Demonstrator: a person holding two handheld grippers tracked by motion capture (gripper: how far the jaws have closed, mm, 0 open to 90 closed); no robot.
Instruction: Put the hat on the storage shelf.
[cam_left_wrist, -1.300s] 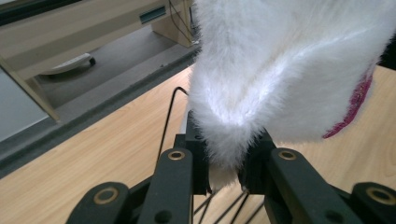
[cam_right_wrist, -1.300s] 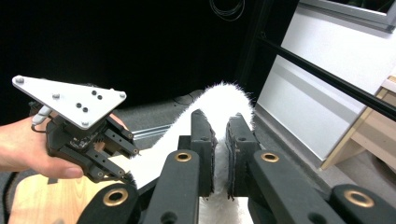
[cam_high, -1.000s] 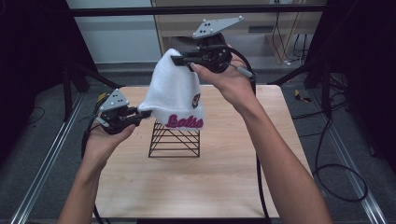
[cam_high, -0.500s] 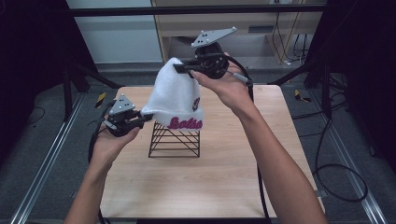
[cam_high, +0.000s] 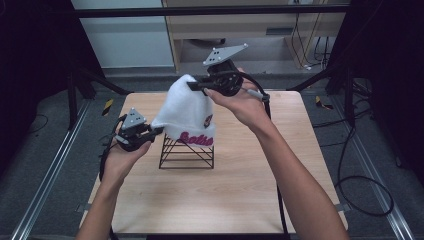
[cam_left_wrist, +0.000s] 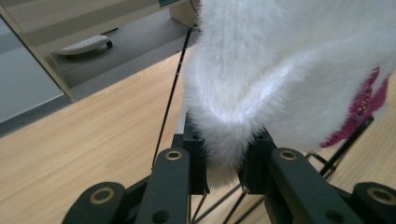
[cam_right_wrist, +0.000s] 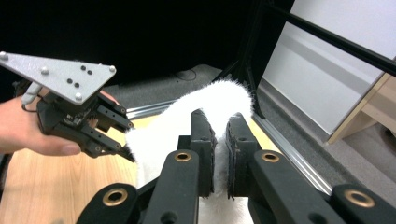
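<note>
A white fluffy beanie (cam_high: 187, 112) with pink lettering on its cuff hangs over a black wire rack (cam_high: 186, 152) on the wooden table. My left gripper (cam_high: 159, 130) is shut on the hat's lower left edge; in the left gripper view the white fur (cam_left_wrist: 224, 154) is pinched between the jaws. My right gripper (cam_high: 192, 85) is shut on the hat's crown, holding it up; in the right gripper view the fur (cam_right_wrist: 219, 154) sits between the jaws, with the left gripper (cam_right_wrist: 128, 151) beyond, at the hat's (cam_right_wrist: 163, 135) edge.
The wooden table (cam_high: 235, 200) has bare surface in front and to the right of the rack. Black frame bars (cam_high: 200, 10) and metal rails (cam_high: 50, 170) border it. Cables (cam_high: 360, 175) trail on the floor at the right. A light cabinet (cam_high: 260, 25) stands behind.
Both grippers have kept hold of the hat. The left gripper has moved a little right toward the rack, and the right gripper has come slightly lower and nearer.
</note>
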